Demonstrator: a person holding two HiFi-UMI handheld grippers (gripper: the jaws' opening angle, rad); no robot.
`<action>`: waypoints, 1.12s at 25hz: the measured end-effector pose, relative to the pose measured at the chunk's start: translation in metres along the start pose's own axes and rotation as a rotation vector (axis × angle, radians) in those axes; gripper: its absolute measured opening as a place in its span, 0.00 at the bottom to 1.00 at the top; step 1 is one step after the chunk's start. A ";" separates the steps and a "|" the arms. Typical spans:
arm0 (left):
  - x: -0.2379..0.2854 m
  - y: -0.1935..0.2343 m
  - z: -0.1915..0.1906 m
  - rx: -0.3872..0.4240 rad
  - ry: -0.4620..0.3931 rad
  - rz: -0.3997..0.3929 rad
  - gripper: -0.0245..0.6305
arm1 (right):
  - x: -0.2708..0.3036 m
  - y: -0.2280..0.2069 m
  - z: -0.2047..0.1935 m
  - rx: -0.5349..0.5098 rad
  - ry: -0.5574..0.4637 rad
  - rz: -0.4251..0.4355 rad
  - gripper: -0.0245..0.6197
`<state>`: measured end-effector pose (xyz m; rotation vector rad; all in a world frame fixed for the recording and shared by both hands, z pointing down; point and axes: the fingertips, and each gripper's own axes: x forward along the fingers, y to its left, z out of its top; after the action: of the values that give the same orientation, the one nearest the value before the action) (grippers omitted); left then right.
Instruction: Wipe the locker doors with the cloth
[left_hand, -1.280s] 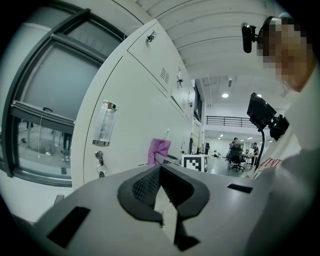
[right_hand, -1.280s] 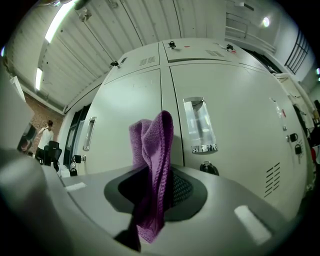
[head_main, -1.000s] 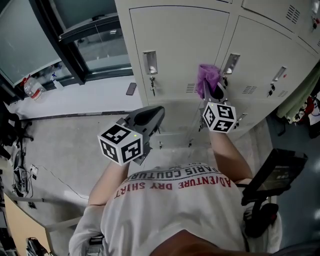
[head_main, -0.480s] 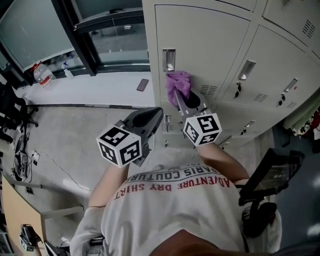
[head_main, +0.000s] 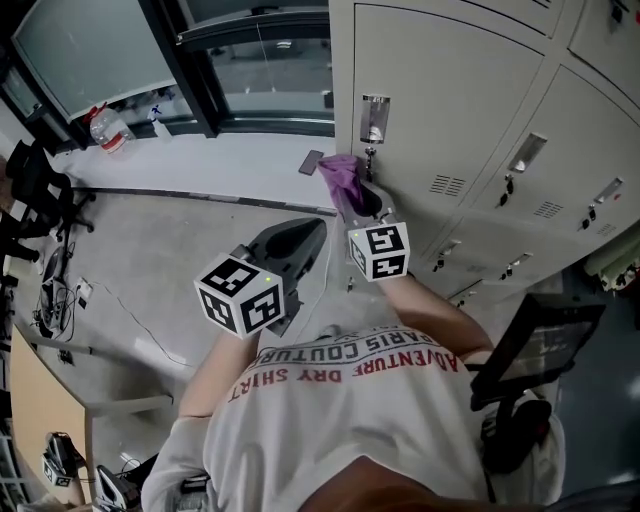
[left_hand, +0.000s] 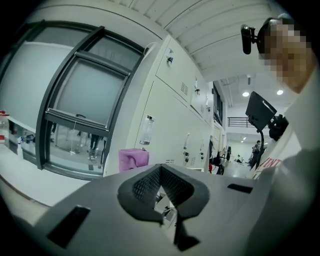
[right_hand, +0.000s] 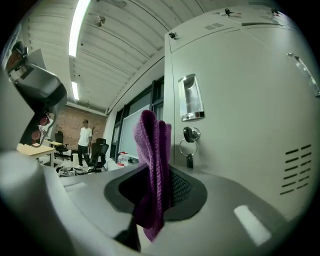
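Right tool (head_main: 350, 195) outstretched, pinching cloth (head_main: 338, 172) at locker door (head_main: 450, 90); left tool (head_main: 312, 228) low.

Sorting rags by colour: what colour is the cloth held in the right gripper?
Purple. The cloth shows best in the right gripper view.

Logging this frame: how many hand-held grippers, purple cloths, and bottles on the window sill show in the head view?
Hand-held grippers: 2, the left hand-held gripper and the right hand-held gripper
Purple cloth: 1
Bottles: 2
Total: 5
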<state>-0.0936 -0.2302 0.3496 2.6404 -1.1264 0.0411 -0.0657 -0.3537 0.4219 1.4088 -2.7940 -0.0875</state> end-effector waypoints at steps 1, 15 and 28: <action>-0.001 0.003 0.000 -0.001 0.001 0.005 0.04 | 0.004 -0.002 -0.002 0.001 0.005 -0.009 0.15; 0.012 0.012 -0.001 -0.008 0.025 -0.022 0.04 | 0.012 -0.033 -0.014 0.023 0.039 -0.090 0.15; 0.036 -0.026 -0.005 0.011 0.040 -0.107 0.04 | -0.049 -0.104 -0.015 0.022 0.031 -0.237 0.15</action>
<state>-0.0494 -0.2372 0.3534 2.6926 -0.9737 0.0792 0.0470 -0.3766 0.4316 1.7244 -2.5993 -0.0367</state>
